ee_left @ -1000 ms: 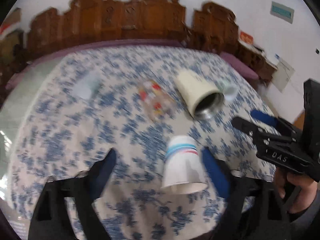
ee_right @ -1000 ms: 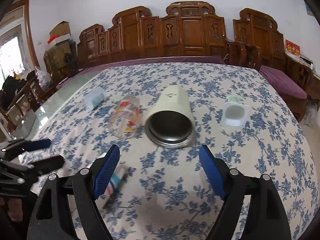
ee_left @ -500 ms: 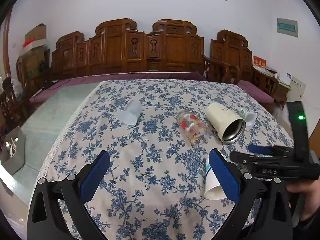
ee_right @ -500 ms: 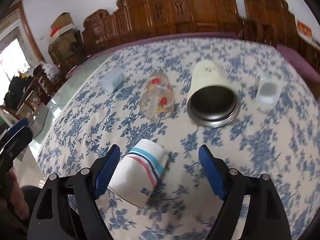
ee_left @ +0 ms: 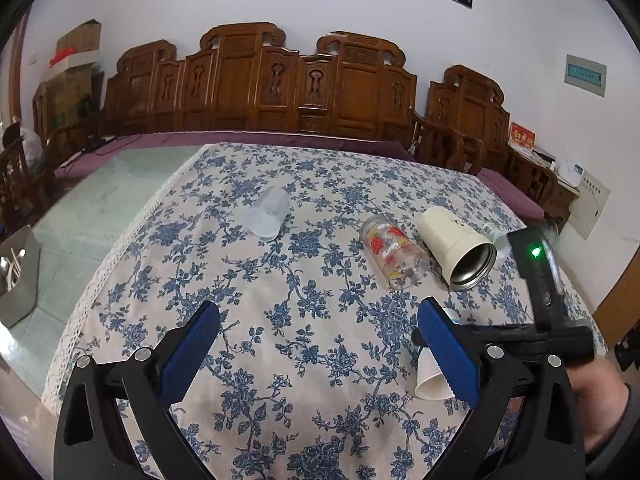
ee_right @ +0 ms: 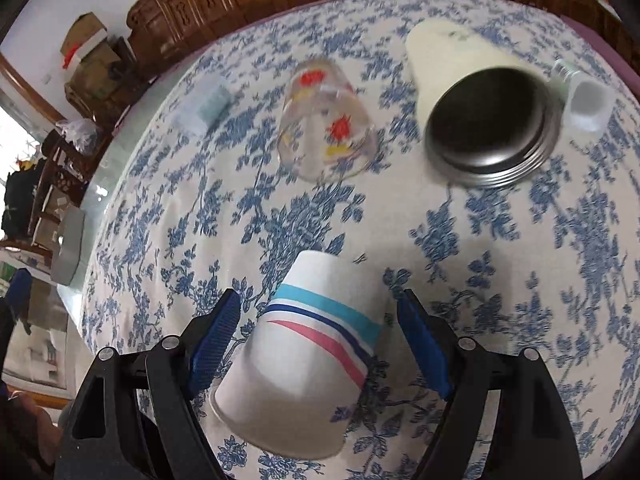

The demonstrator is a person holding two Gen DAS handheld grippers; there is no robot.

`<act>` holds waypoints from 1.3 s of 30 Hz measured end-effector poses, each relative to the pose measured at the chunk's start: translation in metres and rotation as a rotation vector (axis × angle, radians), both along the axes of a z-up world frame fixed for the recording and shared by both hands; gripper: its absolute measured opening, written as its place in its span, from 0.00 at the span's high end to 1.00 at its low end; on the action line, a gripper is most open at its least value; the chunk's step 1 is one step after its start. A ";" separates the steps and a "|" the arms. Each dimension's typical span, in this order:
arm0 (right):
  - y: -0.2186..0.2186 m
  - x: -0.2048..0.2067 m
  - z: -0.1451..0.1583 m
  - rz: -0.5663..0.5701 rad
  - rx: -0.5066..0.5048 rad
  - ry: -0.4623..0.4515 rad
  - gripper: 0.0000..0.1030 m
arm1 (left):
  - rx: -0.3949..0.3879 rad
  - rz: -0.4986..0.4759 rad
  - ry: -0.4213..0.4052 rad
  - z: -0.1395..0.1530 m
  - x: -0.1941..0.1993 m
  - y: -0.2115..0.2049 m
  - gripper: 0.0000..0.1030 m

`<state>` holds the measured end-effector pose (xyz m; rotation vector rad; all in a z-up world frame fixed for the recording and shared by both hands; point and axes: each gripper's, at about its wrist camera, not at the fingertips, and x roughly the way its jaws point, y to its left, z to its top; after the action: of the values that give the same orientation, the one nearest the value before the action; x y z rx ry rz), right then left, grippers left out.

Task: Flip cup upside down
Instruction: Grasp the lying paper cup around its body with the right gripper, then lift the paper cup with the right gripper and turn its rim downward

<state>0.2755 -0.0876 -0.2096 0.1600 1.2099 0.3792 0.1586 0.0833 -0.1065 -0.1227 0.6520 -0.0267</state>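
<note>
1. While the left gripper (ee_left: 316,344) is held spread and empty low in its frame, a frosted cup (ee_left: 267,213) is seen upper left.
2. The striped paper cup (ee_right: 304,354), mouth-down on the tablecloth (ee_right: 520,280), is framed at bottom centre by the right gripper's (ee_right: 318,334) parted pads, untouched.

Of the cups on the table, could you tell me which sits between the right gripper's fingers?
The striped paper cup; the right gripper straddles it.
</note>
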 end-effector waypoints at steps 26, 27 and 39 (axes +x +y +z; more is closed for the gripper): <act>-0.004 -0.022 0.036 0.090 -0.071 -0.433 0.40 | 0.017 0.004 -0.002 0.000 0.000 -0.002 0.08; -0.005 -0.023 0.037 0.090 -0.073 -0.456 0.40 | 0.018 0.004 -0.002 0.000 0.000 -0.002 0.08; -0.007 -0.036 0.027 0.100 -0.101 -0.494 0.40 | 0.029 0.001 -0.003 -0.001 0.000 -0.004 0.08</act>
<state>0.2394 -0.0948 -0.1829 -0.0810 0.7480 0.4144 0.1582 0.0796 -0.1078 -0.0944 0.6495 -0.0167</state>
